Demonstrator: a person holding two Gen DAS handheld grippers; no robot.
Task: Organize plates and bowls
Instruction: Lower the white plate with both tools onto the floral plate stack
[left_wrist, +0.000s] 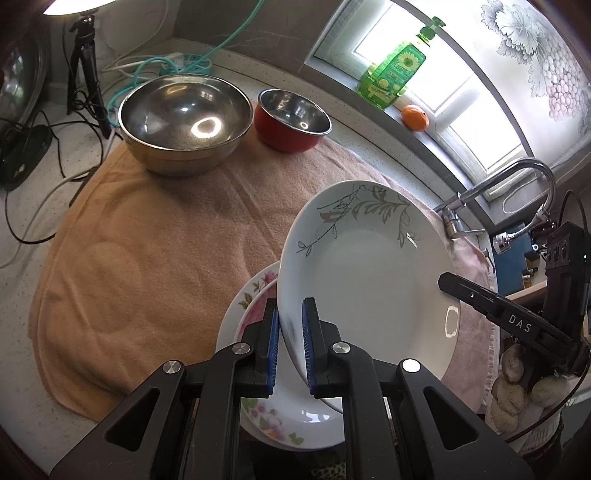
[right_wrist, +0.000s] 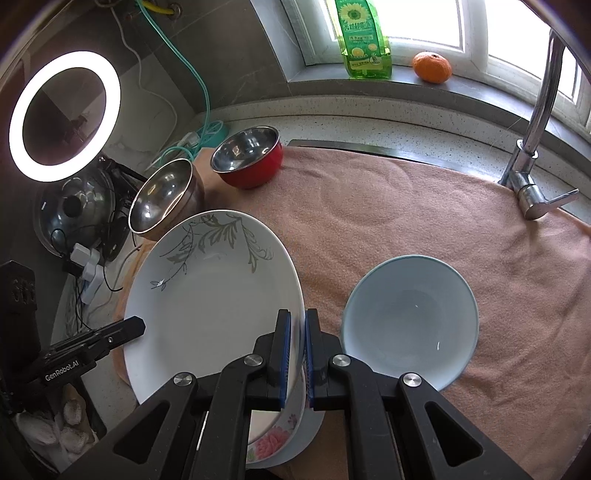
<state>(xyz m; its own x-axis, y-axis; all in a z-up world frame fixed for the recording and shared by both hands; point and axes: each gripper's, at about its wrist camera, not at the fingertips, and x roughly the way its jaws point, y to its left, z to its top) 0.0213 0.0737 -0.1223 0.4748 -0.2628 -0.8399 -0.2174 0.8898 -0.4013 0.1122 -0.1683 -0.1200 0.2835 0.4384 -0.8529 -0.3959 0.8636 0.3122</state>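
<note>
1. My left tongs (left_wrist: 290, 345) pinch one edge of the leaf-pattern plate (left_wrist: 369, 280), and my right tongs (right_wrist: 297, 356) pinch the opposite edge, so it stays balanced.
2. The plate hangs between both tongs, just above the flowered plates (left_wrist: 255, 295), I think for stacking.
3. The blue bowl (right_wrist: 410, 321) waits beside my right tongs.

A home kitchen. A speckled stone countertop (right_wrist: 369, 118) carries a chrome tap (right_wrist: 532, 162) at 2 o'clock in the right wrist view; a windowsill at 12 o'clock holds a green detergent bottle (right_wrist: 364, 40) and an orange (right_wrist: 432, 66). Steel bowls (left_wrist: 184, 122) and plates (left_wrist: 369, 280) rest on a towel (left_wrist: 147, 258)
</note>
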